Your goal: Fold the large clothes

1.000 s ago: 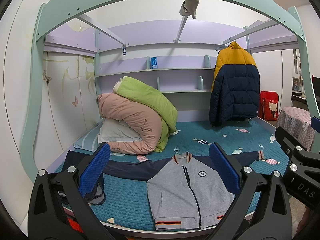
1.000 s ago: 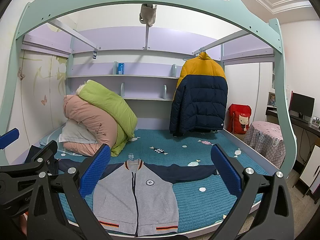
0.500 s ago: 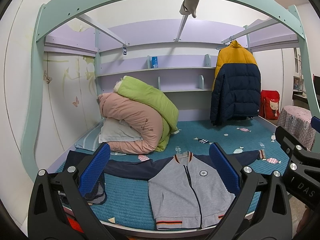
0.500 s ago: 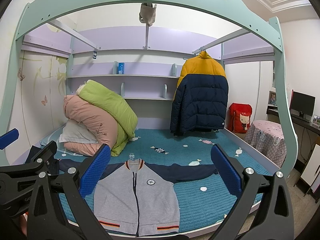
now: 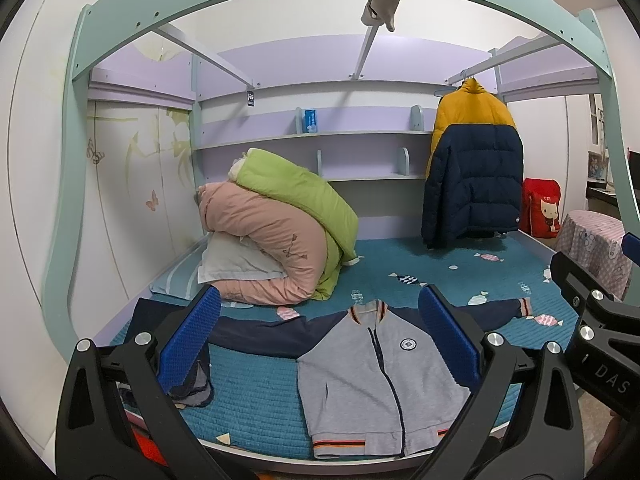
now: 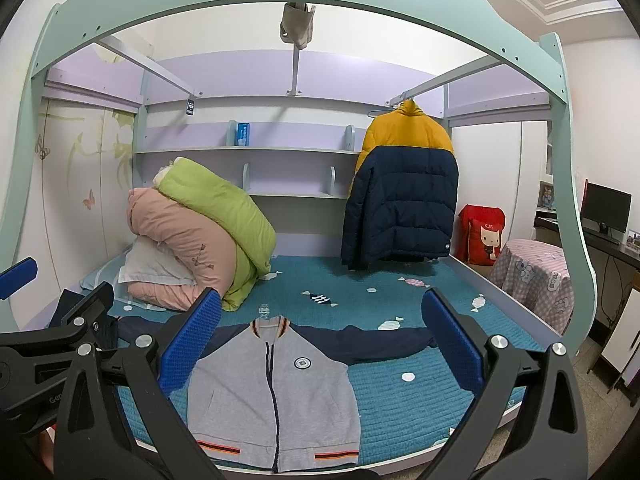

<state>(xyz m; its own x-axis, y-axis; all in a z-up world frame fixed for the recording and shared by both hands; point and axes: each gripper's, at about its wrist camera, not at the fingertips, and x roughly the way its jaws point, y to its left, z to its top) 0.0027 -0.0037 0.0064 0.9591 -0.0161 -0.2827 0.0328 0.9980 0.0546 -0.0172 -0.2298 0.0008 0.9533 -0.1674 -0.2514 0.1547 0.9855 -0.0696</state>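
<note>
Lying flat and face up on the teal bedspread [image 5: 248, 392], close to the bed's front edge, a grey jacket [image 5: 376, 380] with navy sleeves was seen zipped shut, its hem toward the cameras and its collar toward the far wall. Both sleeves were spread straight out to the sides, an arrangement that appeared meant to leave each one free to be folded over the body. The left gripper [image 5: 318, 344] was held above the front edge of the bed with its blue pads wide apart and nothing between them; it was framed over the collar and the left half of the jacket. The right gripper [image 6: 320, 346] was likewise held spread and empty, framed over the chest and the right sleeve. Neither tool was touching the cloth, so folding was judged not yet begun, and the paired stance was taken as readiness to grasp the garment at two points at once. A small dark bundle of cloth [image 5: 188, 384] was noted on the bedspread just left of the jacket, apart from its body and near the left sleeve end. Behind the jacket, toward the wall, a pile of pink and green quilts [image 5: 288, 236] was stacked on a pillow, well clear of the working area. A yellow and navy puffer coat [image 5: 472, 172] was hung from a rail at the far right of the bed, also well apart from the jacket. Care was judged necessary with the limp sleeves, which could drag or bunch when lifted.
</note>
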